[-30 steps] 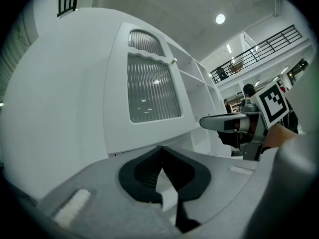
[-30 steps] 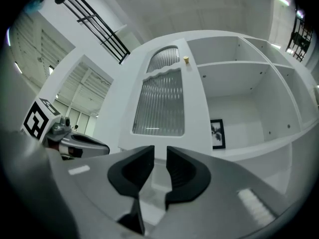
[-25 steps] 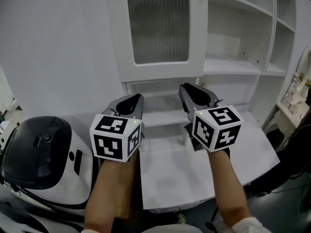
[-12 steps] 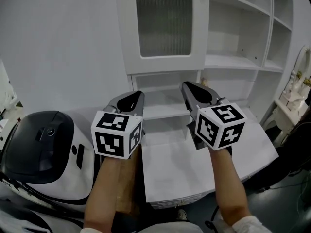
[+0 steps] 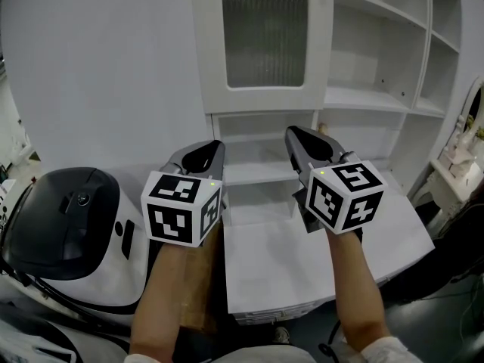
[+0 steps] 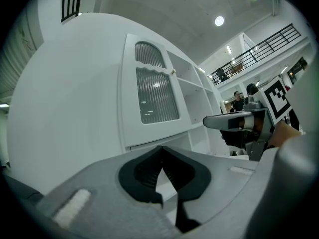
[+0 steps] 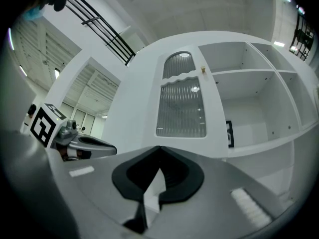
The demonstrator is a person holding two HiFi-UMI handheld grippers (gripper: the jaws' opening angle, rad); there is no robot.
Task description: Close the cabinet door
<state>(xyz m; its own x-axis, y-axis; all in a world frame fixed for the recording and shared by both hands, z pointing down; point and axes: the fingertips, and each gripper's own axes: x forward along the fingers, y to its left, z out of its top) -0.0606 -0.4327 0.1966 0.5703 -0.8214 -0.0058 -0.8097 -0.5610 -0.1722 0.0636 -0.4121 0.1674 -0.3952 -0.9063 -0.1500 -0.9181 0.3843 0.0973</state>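
Two claws point level toward a white cabinet, side by side in the lower middle of the head view. The left claw is pressed together with nothing in it; in its own view the tips meet in a point. The right claw is likewise pressed together and empty, its tips meeting in its own view. Both are well apart from the cabinet door.

That cabinet door fills the upper middle of the head view, above the claws. It is a white framed panel with a window of ribbed frosted glass whose top edge is cut in a wavy line. The right gripper view shows a second, arched pane above the wavy one, and a small knob near the door's upper right edge. The door looks to lie flat against the cabinet front, though no view shows its edge clearly enough to be sure.

Right of the door, open white shelves stand bare-faced. Below it, a white table juts out beneath the forearms. At lower left sits a black-and-white machine with a domed dark top.
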